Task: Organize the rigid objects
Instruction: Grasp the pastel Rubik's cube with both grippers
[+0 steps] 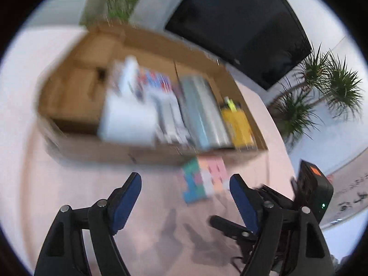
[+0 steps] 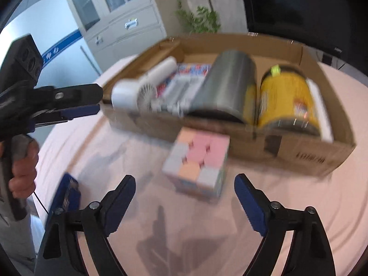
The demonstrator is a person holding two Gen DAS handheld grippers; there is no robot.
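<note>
A pastel puzzle cube [image 2: 197, 161] sits on the pink cloth just in front of a cardboard box [image 2: 299, 156]; it also shows in the left wrist view [image 1: 203, 179]. My right gripper [image 2: 185, 193] is open and empty, just short of the cube. My left gripper [image 1: 185, 184] is open and empty, left of the cube; it also shows at the left of the right wrist view [image 2: 92, 102]. The box [image 1: 96, 149] holds a white hand fan [image 2: 142, 89], a grey cylinder [image 2: 230, 87], a yellow can [image 2: 287, 96] and a flat printed package [image 2: 193, 69].
A dark blue object [image 2: 66, 195] lies on the cloth at the front left. The right gripper's body [image 1: 315, 188] is close on the left gripper's right. A black screen [image 1: 241, 23], plants [image 1: 322, 87] and a cabinet [image 2: 119, 11] stand behind the table.
</note>
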